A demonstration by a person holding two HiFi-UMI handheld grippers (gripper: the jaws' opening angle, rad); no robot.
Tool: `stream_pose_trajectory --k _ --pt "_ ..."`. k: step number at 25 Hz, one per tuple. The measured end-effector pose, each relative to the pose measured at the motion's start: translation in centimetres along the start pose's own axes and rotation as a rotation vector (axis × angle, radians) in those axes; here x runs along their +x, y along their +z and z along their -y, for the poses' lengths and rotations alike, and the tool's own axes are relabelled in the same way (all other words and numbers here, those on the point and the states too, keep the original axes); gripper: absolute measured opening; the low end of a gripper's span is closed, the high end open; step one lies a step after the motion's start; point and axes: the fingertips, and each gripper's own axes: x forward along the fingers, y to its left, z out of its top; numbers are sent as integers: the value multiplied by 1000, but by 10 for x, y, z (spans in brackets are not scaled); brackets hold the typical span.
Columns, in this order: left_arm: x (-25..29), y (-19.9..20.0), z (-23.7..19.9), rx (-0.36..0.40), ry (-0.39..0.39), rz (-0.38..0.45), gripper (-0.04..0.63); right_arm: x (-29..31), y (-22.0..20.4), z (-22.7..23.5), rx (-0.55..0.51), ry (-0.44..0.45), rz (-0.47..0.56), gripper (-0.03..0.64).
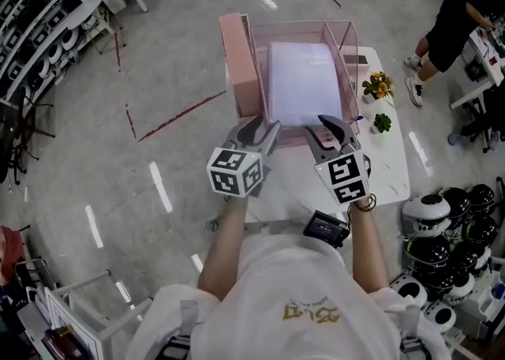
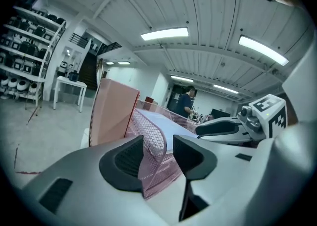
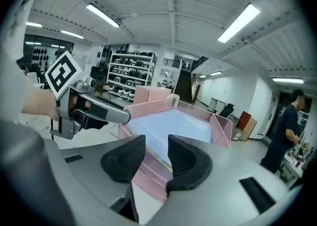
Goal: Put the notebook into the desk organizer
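Standing at 10 o'clock from the table is a dark metal rack of shelves (image 1: 39, 27), well apart from it. A tall pink cardboard box (image 1: 237, 58) sits at 9 o'clock of the pink wire-mesh desk organizer (image 1: 296, 24), just beside its wall. The left gripper (image 1: 265, 128) is at the organizer's 7 o'clock corner. Its jaws are wide. The mesh corner pokes up between them, with a gap beside it, so it is not squeezed. The white notebook (image 1: 304, 82) lies flat inside the organizer and fills most of the big part. The right gripper (image 1: 327, 131) is at the 5 o'clock corner. Its jaws are wide too. The organizer's front rim and the notebook's near edge show in the gap, not pinched. It all sits on a white table (image 1: 390, 161). At 3 o'clock of the organizer are a small pot of yellow flowers (image 1: 377, 84) and a small green plant (image 1: 382, 122). A person in dark clothes (image 1: 458, 19) stands at 2 o'clock, well apart.
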Motion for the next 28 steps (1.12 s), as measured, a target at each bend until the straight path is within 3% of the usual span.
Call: stream_pose_trajectory --k 4,9,12,17,28 --pt "-9 2 -2 -19 28 40 199 -12 0 -1 158 0 76 126" --pt "-30 -1 6 -15 36 65 141 -33 -7 -9 401 41 168 42" --pt "-43 0 16 -1 32 82 98 -49 -6 -12 485 32 226 11" --pt "-60 -3 32 8 19 105 20 -71 -10 -15 515 -42 261 11" --pt "-86 -9 51 -27 13 130 17 -102 -16 -28 528 -135 286 11"
